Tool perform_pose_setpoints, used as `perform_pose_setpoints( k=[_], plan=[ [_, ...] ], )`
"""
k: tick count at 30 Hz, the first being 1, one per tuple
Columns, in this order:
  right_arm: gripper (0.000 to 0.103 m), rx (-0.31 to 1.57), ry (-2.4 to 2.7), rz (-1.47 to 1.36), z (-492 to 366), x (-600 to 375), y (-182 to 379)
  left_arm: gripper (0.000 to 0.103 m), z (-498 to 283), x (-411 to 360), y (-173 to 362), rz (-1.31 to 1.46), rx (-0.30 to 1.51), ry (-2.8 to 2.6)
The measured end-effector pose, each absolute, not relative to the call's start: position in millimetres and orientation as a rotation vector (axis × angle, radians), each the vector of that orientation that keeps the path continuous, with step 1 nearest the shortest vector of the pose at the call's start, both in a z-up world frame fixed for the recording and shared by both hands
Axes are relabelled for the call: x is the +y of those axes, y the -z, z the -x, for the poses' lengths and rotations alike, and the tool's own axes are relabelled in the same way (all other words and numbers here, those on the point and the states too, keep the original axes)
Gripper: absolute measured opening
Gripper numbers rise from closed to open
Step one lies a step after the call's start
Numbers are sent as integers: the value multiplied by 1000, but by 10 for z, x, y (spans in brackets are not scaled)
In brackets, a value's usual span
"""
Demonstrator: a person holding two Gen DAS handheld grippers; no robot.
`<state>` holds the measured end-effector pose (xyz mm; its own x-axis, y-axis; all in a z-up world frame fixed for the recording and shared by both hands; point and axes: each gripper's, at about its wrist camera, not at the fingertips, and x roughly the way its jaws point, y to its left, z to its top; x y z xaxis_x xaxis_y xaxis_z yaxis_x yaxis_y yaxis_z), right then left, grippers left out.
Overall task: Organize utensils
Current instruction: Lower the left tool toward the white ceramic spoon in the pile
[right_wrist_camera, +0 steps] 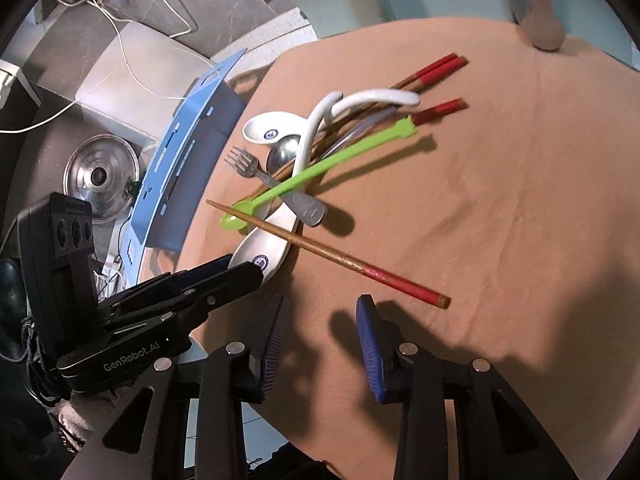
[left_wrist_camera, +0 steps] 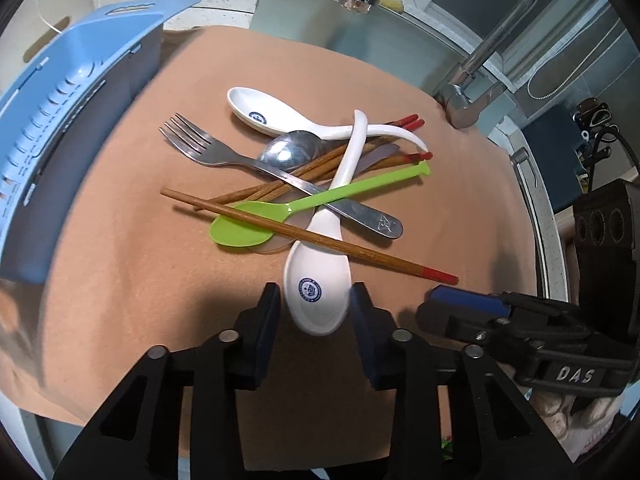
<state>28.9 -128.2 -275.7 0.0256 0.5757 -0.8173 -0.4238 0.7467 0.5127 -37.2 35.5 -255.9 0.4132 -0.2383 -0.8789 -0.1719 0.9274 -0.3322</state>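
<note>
While the tan cloth point(left_wrist_camera: 120, 260) carries the blue basket point(left_wrist_camera: 60, 120) at its left edge, the utensil pile point(left_wrist_camera: 296, 176) lies mid-cloth — left gripper point(left_wrist_camera: 316, 304) clamps the near white spoon point(left_wrist_camera: 318, 292); right gripper point(right_wrist_camera: 320, 332) parted, empty.

- Matt tan cloth point(left_wrist_camera: 140, 240) over the worktop.
- Glossy white ceramic-looking spoon point(left_wrist_camera: 318, 292).
- Shiny metal fork point(left_wrist_camera: 224, 152).
- Smooth green plastic spoon point(left_wrist_camera: 256, 224).
- Wooden chopstick point(left_wrist_camera: 320, 240).

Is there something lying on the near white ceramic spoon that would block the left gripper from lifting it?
Yes. A red-tipped wooden chopstick lies across the white ceramic spoon, and the green plastic spoon and metal fork cross its handle further up. The left gripper straddles its bowl.
</note>
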Motion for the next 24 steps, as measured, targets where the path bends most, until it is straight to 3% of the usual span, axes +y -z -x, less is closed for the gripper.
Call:
perform_pose_setpoints(
  k=[5,24],
  plan=[
    [23,1342,-766,-127,-321,-1238,2860,13,351,336,2570,376,1156,54],
    [19,1277,-688,-135,-618,-1373,2828,13,402,-25,2595,309,1184,188]
  ],
)
